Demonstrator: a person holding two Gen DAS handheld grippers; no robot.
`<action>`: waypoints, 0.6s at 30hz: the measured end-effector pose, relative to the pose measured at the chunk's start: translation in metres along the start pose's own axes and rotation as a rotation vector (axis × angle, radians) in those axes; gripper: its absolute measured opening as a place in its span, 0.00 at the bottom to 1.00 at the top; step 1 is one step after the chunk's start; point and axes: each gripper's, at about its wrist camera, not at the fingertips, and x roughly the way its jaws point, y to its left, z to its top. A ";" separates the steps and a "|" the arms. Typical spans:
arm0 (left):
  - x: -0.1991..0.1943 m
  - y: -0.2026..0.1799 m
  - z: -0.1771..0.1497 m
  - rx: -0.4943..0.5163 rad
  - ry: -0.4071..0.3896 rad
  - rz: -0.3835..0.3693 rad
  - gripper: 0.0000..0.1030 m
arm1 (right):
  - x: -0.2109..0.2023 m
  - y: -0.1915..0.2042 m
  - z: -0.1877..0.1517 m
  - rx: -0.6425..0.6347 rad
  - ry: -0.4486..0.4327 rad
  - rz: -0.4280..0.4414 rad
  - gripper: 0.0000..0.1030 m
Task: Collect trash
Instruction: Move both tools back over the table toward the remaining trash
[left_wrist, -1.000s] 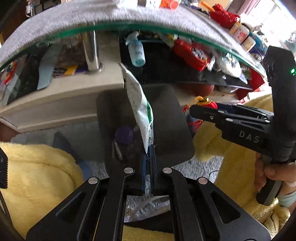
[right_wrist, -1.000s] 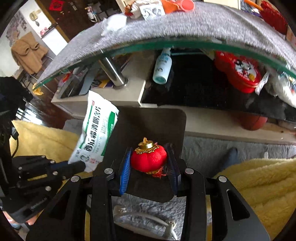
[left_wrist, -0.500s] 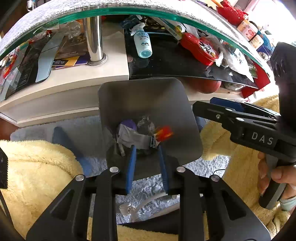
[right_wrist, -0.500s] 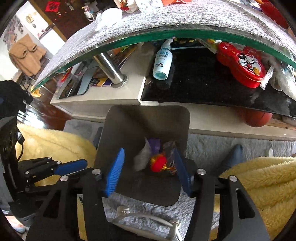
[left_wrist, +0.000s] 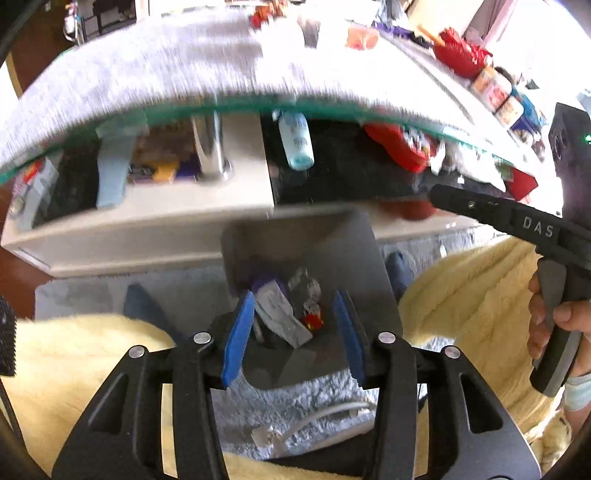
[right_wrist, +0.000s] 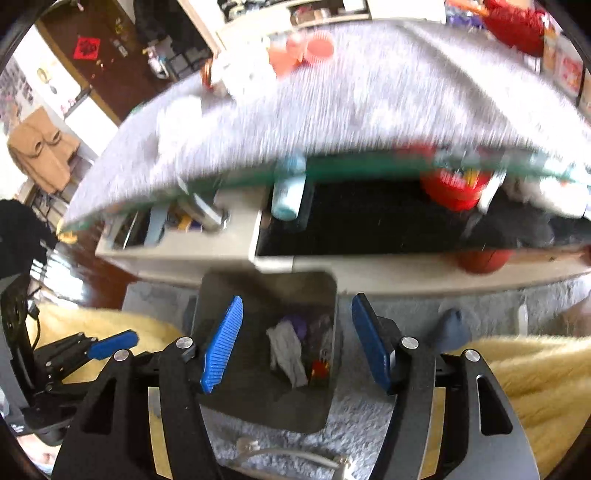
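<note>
Blue-padded left gripper and right gripper, low centre, are both opening, jaws empty. Crumpled trash lies inside the dark grey square bin beneath. Lift clear before reaching the grey-clothed glass table above.

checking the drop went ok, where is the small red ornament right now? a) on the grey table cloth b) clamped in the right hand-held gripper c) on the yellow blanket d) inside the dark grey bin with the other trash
d: the small red ornament lies at the bottom of the dark grey rectangular bin beside a crumpled white packet, and the right hand-held gripper holds nothing as its jaws open.
</note>
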 end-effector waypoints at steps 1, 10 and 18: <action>-0.004 0.001 0.005 -0.001 -0.013 0.003 0.43 | -0.004 -0.001 0.007 -0.002 -0.017 -0.003 0.61; -0.027 0.008 0.071 0.002 -0.113 0.016 0.45 | -0.017 0.002 0.065 -0.036 -0.101 -0.029 0.61; -0.022 0.005 0.137 0.024 -0.155 0.002 0.45 | -0.006 0.005 0.126 -0.071 -0.132 -0.042 0.61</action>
